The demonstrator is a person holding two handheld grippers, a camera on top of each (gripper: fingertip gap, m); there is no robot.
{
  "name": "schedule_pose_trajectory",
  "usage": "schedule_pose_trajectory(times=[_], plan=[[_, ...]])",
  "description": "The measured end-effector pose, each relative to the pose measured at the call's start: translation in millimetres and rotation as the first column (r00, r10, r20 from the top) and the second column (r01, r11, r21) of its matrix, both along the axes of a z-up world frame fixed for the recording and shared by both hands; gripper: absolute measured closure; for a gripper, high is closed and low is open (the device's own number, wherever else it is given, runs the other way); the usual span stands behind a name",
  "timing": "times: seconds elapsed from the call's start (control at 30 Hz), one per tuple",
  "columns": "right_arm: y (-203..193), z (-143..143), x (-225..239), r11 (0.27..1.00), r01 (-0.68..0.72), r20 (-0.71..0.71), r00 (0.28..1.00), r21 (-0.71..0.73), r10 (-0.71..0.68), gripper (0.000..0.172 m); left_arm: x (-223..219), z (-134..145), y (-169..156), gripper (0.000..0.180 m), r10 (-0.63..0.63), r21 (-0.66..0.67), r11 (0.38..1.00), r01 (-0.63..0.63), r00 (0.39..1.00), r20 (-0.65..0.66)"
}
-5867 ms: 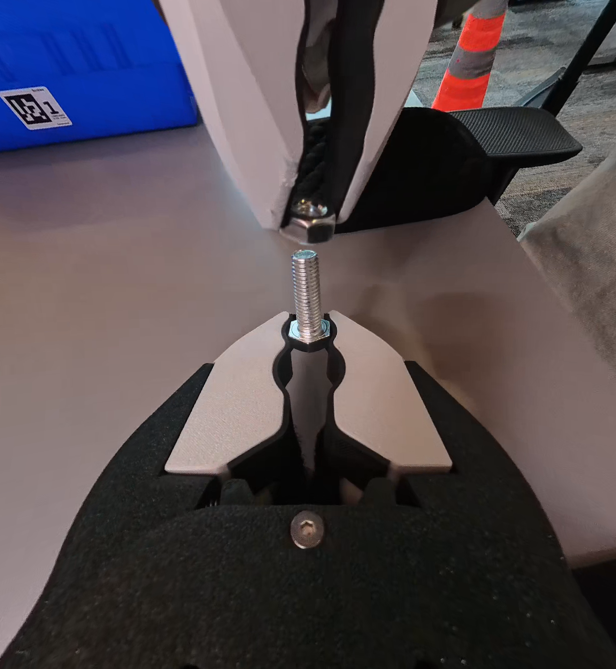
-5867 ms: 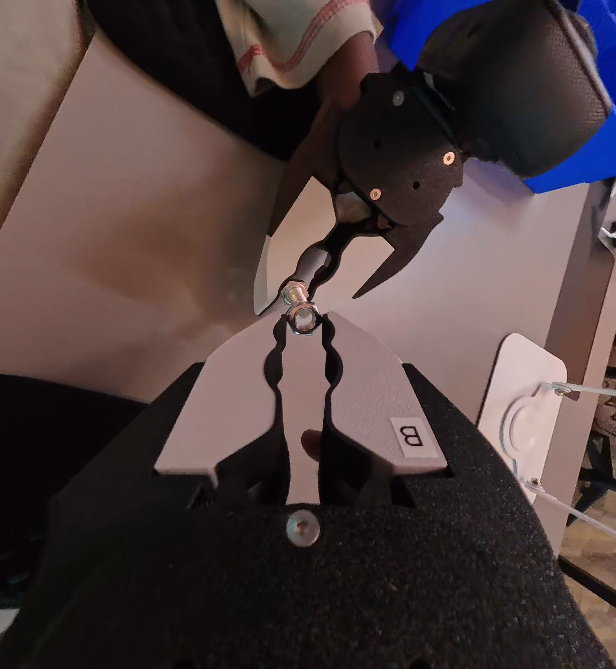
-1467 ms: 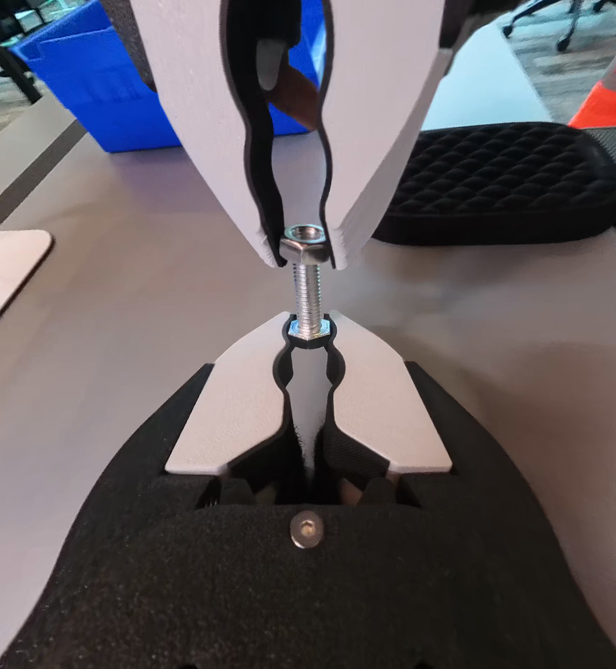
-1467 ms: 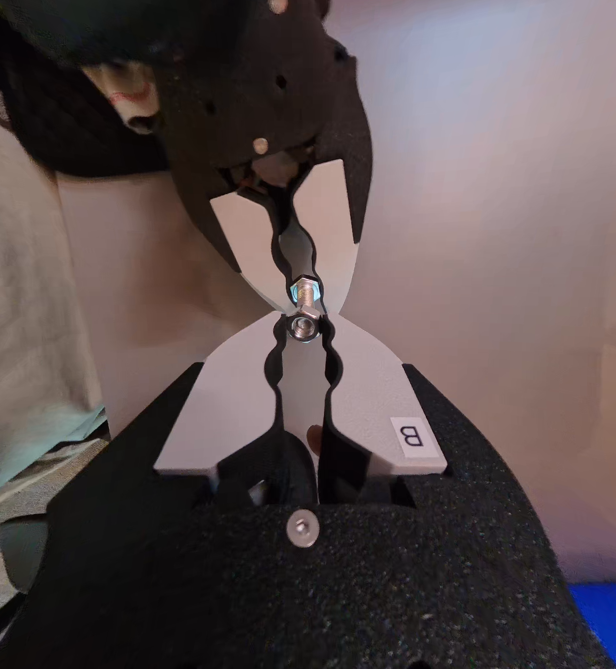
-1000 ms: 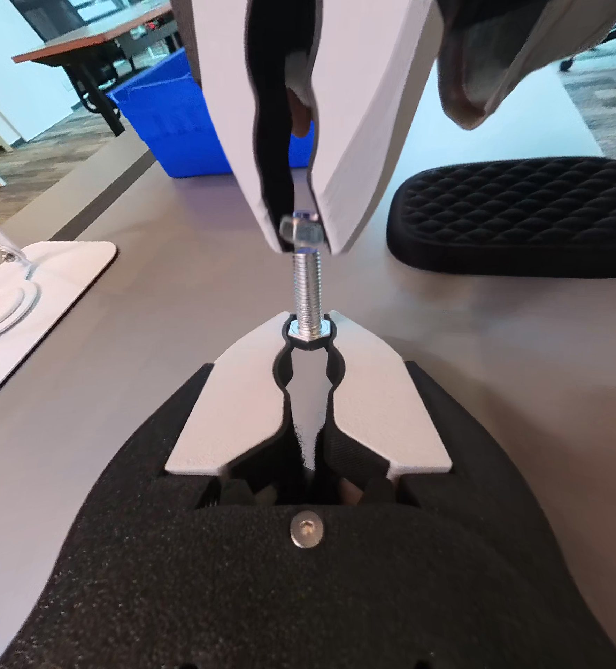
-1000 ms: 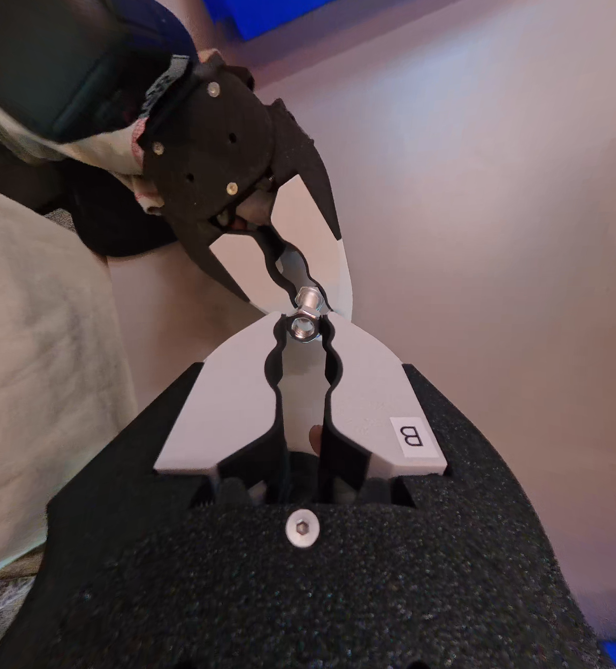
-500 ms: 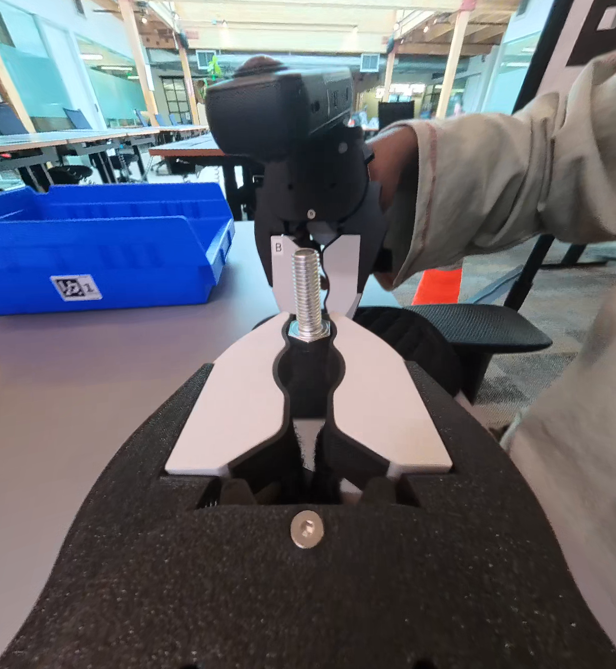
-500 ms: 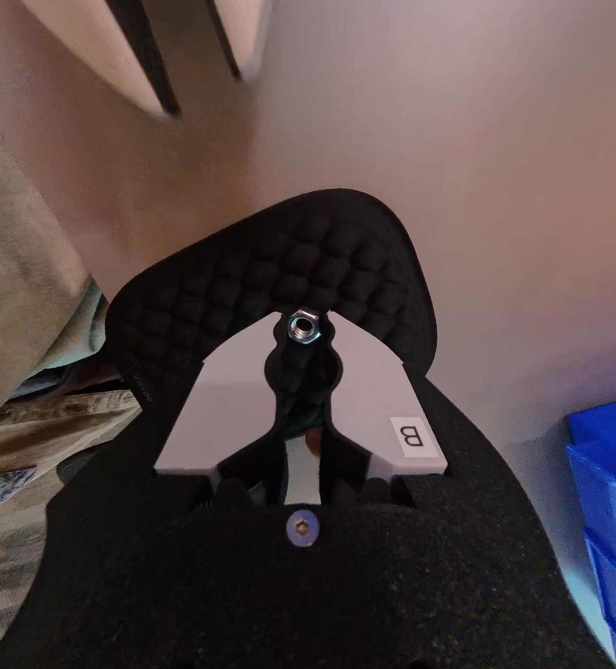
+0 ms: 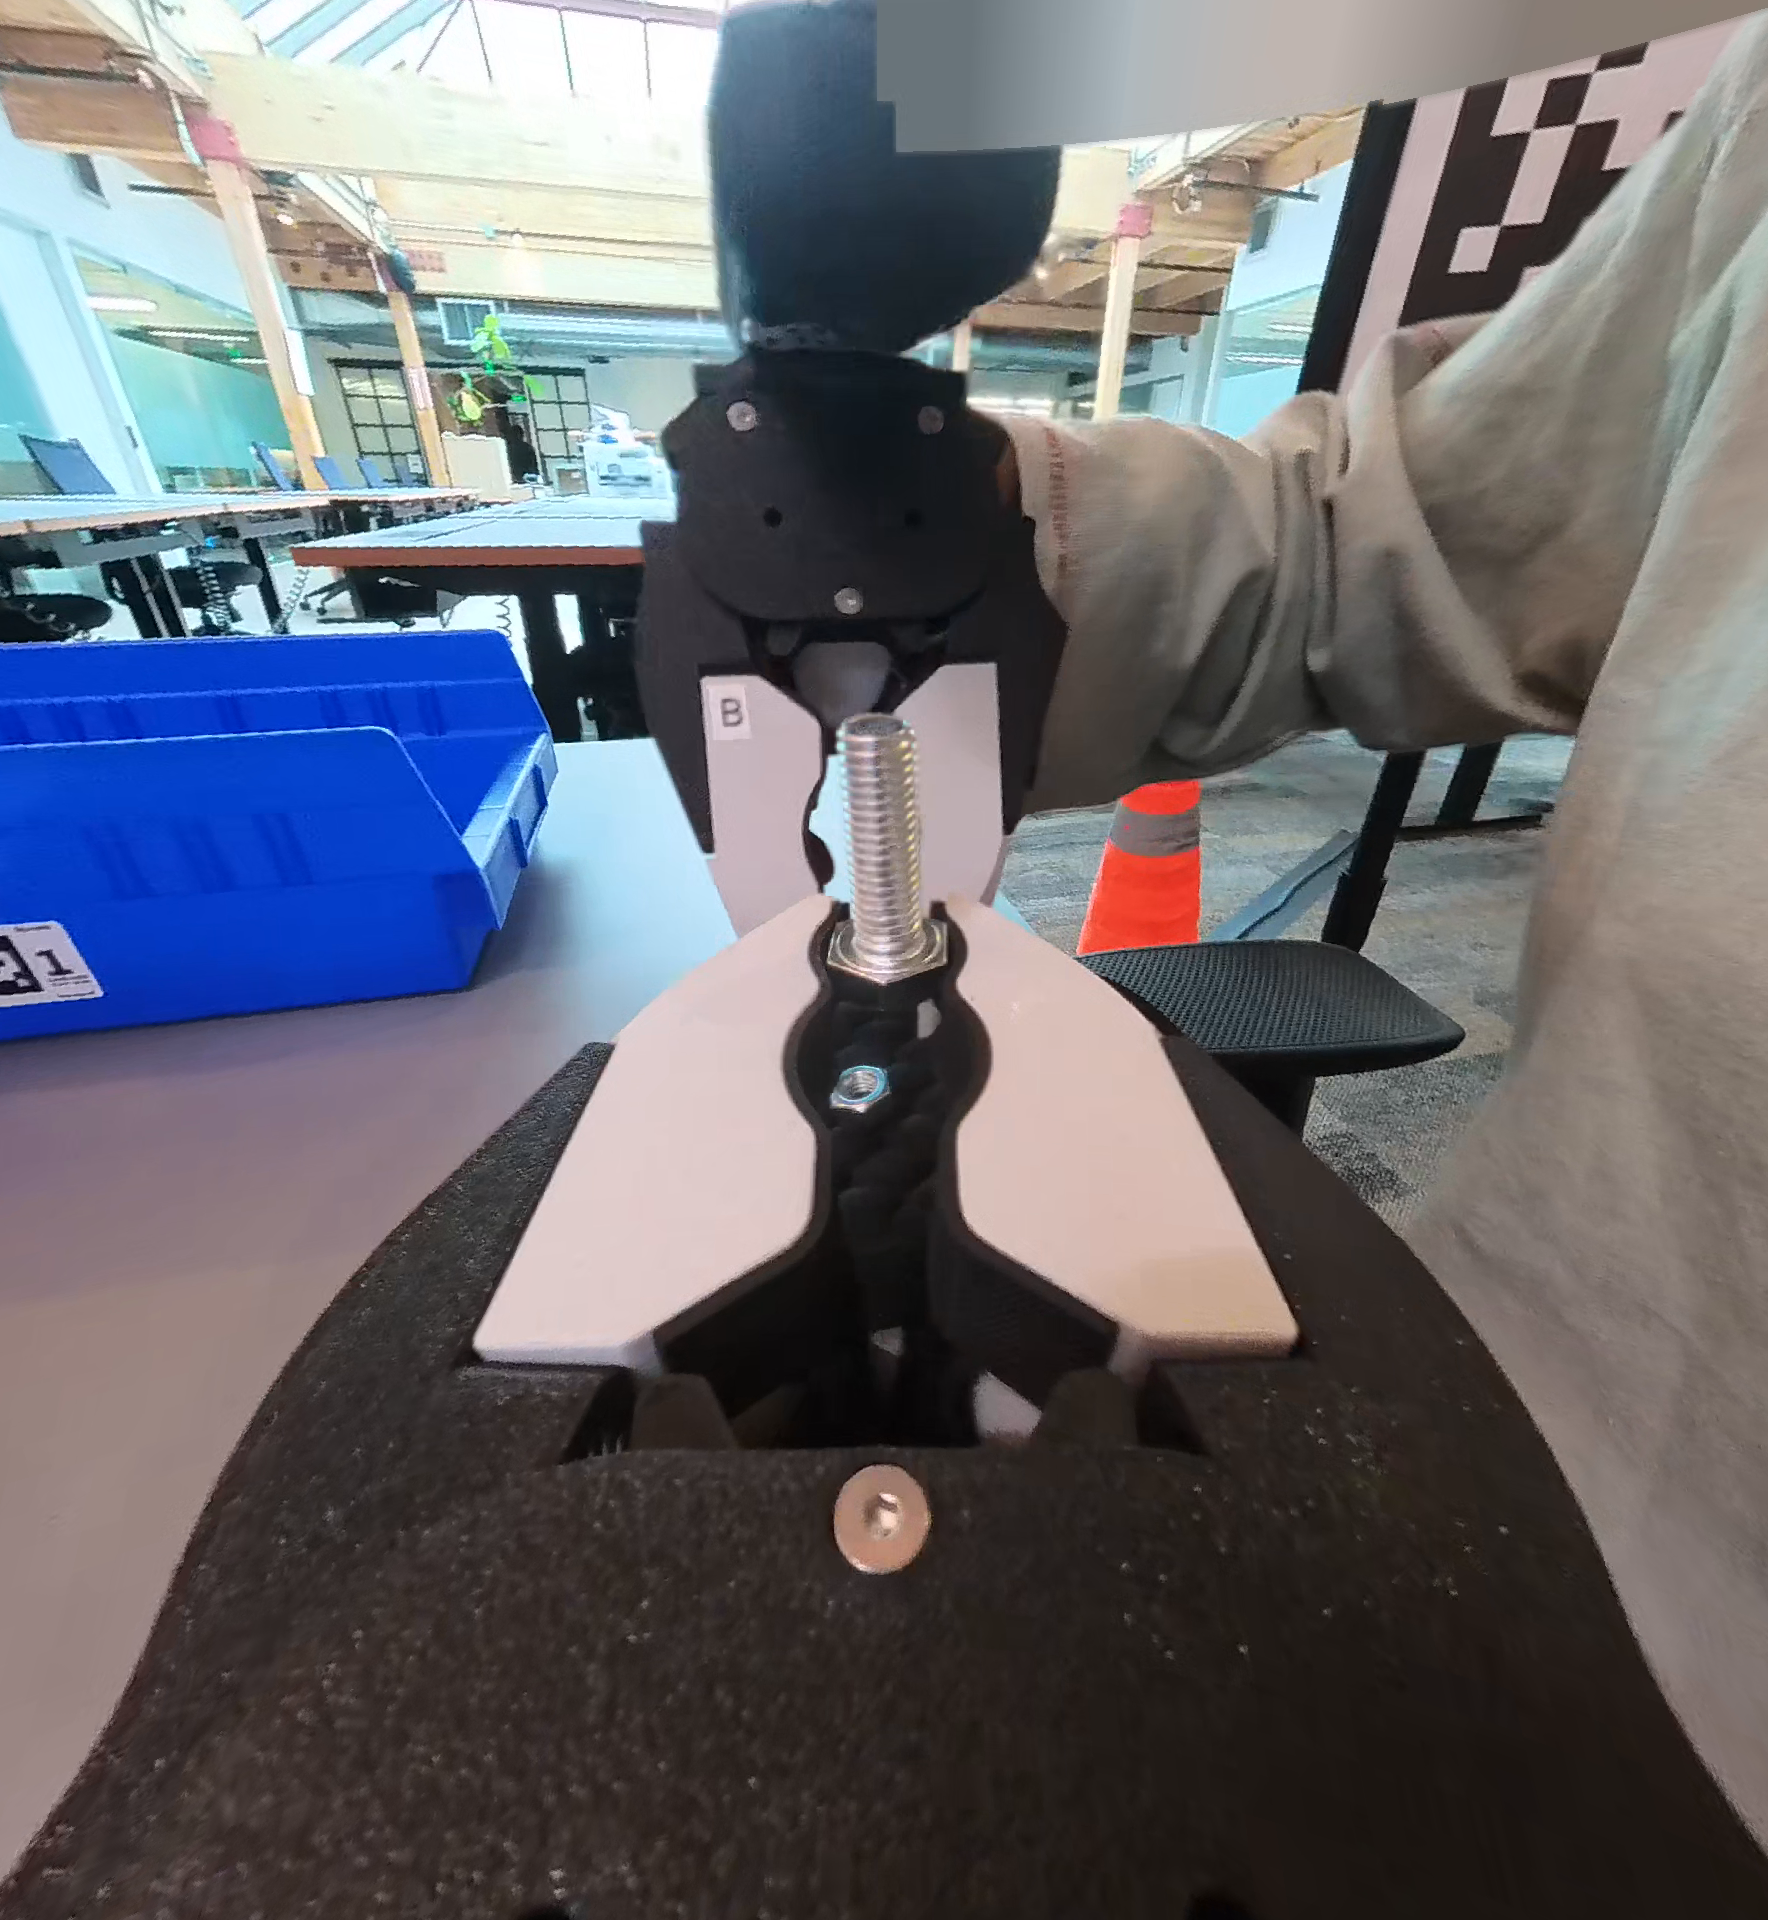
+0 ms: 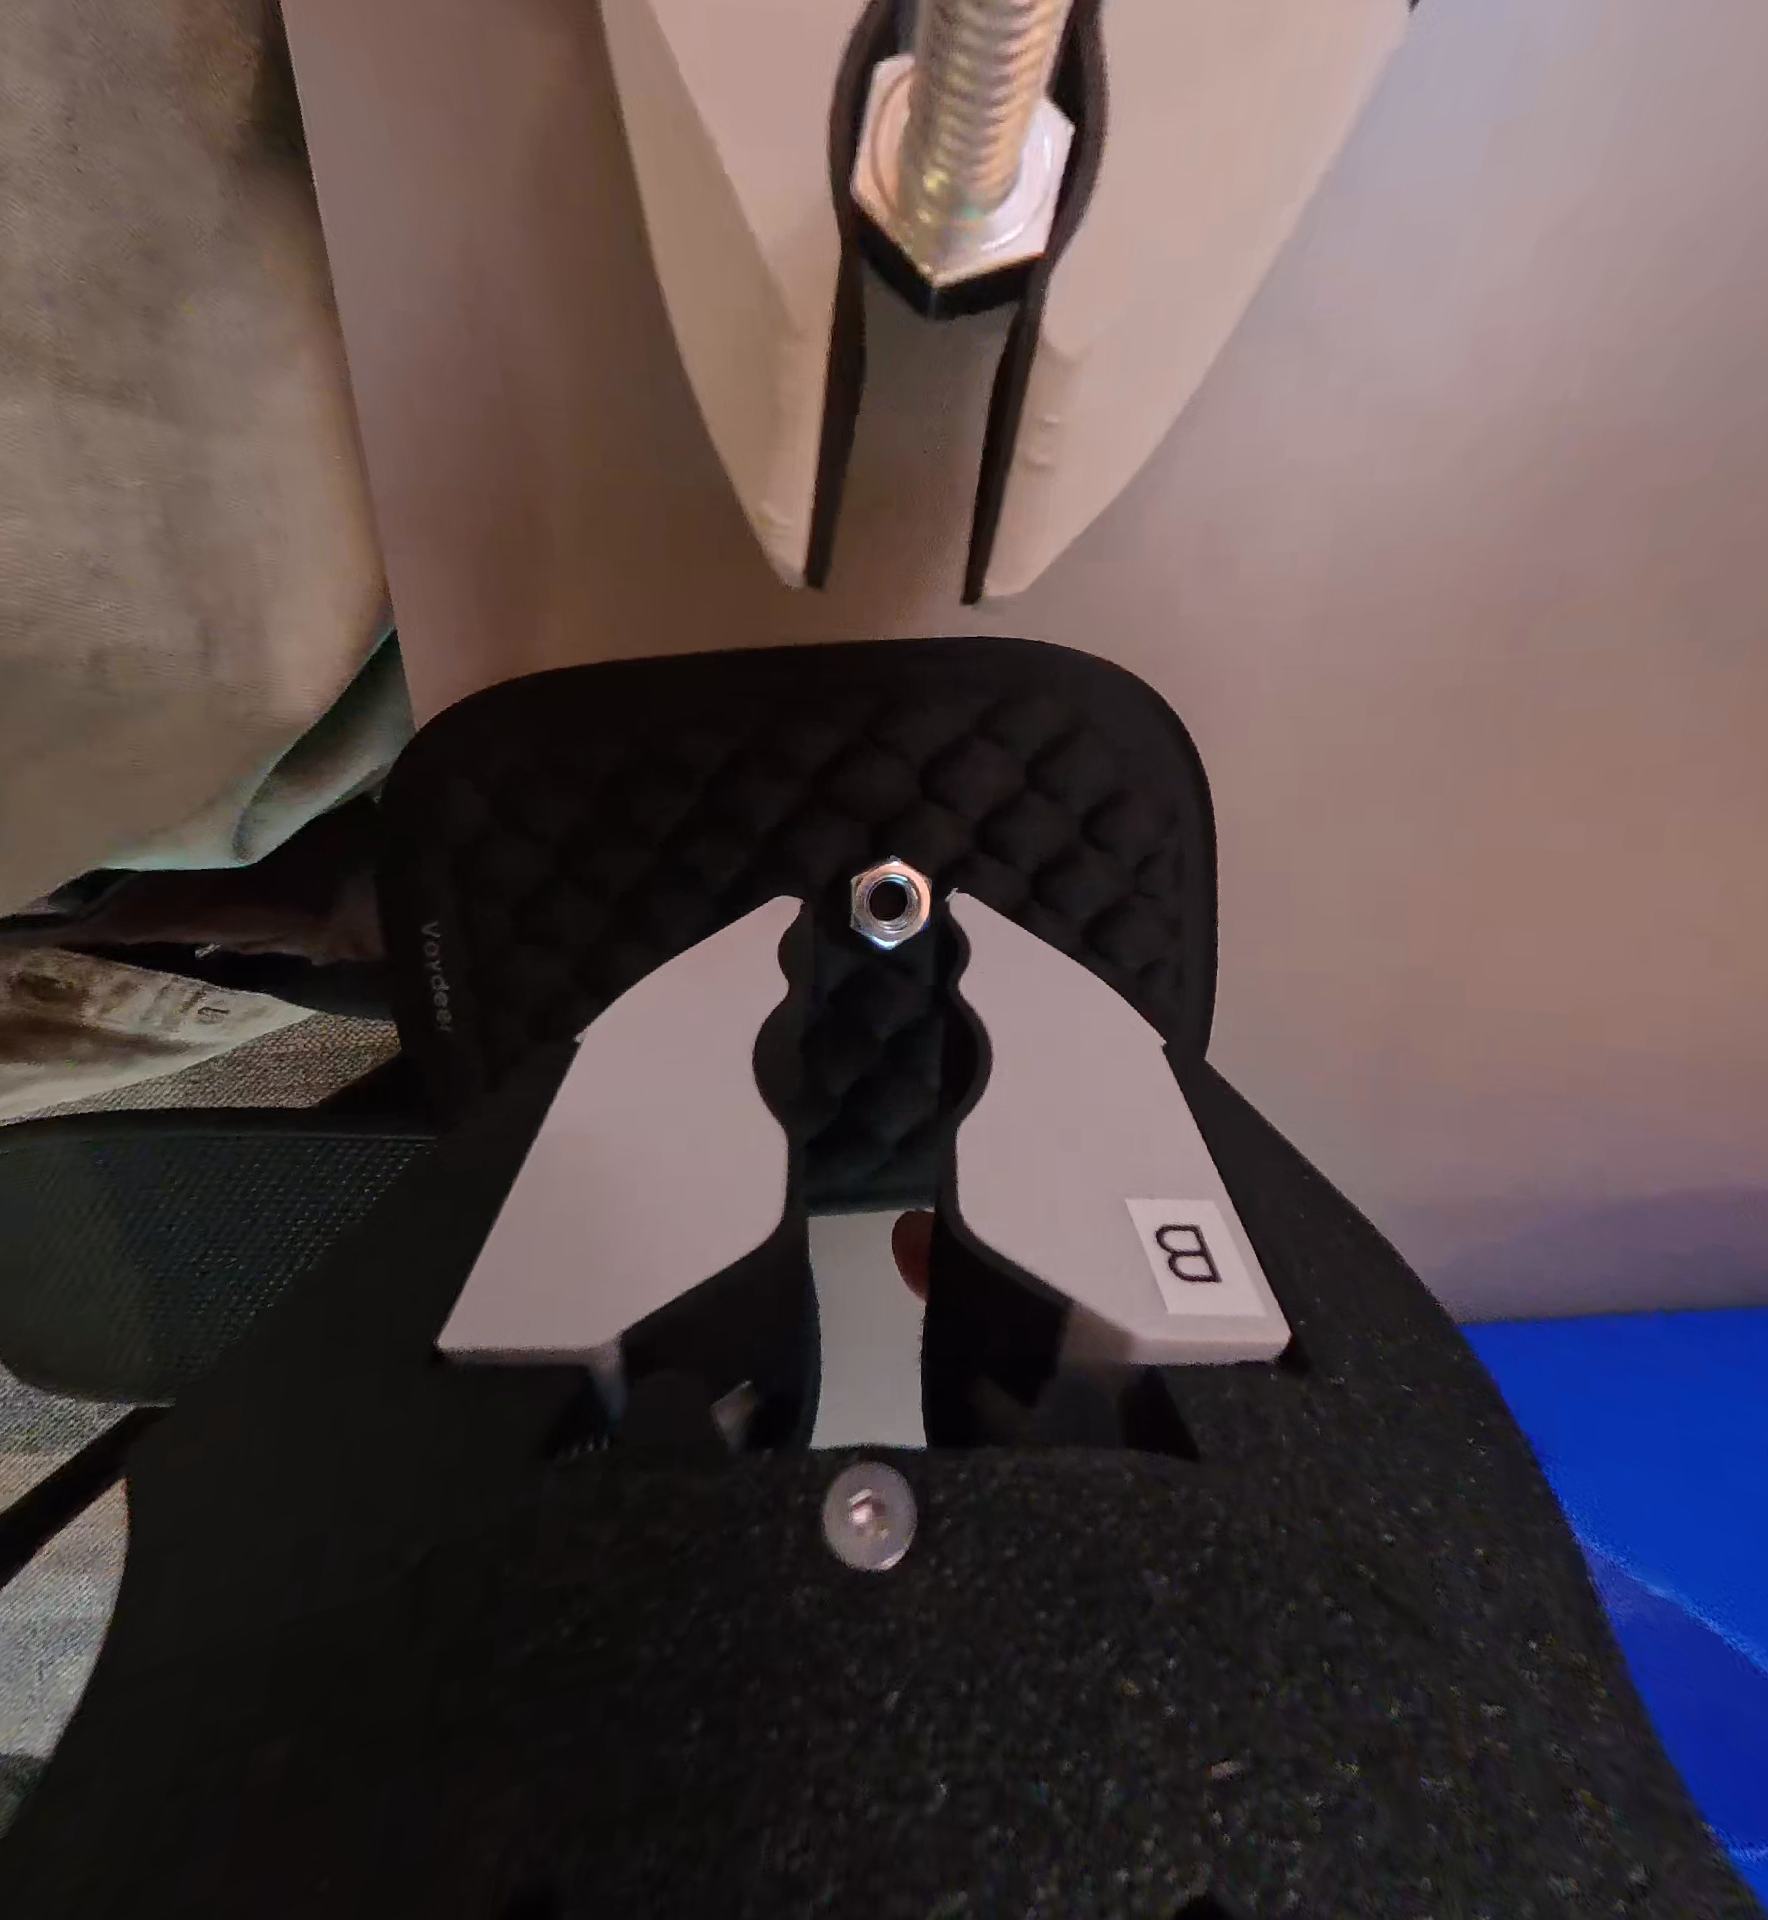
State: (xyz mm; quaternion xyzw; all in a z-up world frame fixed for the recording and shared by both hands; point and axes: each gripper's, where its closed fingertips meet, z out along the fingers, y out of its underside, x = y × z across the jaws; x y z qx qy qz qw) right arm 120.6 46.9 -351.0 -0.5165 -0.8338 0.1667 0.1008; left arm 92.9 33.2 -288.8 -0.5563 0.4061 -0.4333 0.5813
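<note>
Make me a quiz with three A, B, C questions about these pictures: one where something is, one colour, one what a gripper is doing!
1. Where is the small nut? A on the black pad; B in a cup; C on the floor.
2. What colour is the bin? A red; B blue; C green.
3. The left gripper is: A wide open; B shut on the bolt; C holding a spoon.
1 A: it lies on the quilted pad. 2 B: plainly blue. 3 B: its fingers clamp the bolt's hex head.
</note>
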Motion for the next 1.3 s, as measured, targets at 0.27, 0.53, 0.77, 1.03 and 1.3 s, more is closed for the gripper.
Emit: schedule_pose_trajectory(times=[0.27,0.53,0.77,1.03,1.3], plan=[[0.6,-9.7,-1.6,0.994,-0.101,0.088,0.991,-0.034,0.103,0.152,2.5,-1.9,-2.8,0.166,-0.024,0.002,1.000,0.024,1.000,-0.018],[1.2,-19.3,-0.3,0.992,-0.114,0.112,0.986,-0.062,0.120,0.155,3.0,-2.6,-2.6,0.167,-0.032,-0.009,0.999,0.032,0.999,-0.022],[19.4,63.8,-17.4,0.960,-0.239,-0.122,0.959,0.144,0.257,0.155,8.4,-9.2,-3.4,0.166,-0.080,-0.057,0.995,0.076,0.995,-0.065],[-31.5,105.7,-42.3,0.766,-0.630,-0.089,0.762,0.124,0.641,0.155,19.1,-23.7,-11.3,0.166,-0.170,-0.104,0.983,0.154,0.970,-0.172],[-37.3,88.9,-39.1,0.579,-0.811,0.064,0.584,0.085,0.809,0.155,20.9,-24.0,-30.9,0.166,-0.342,-0.126,0.938,0.324,0.925,-0.167]])
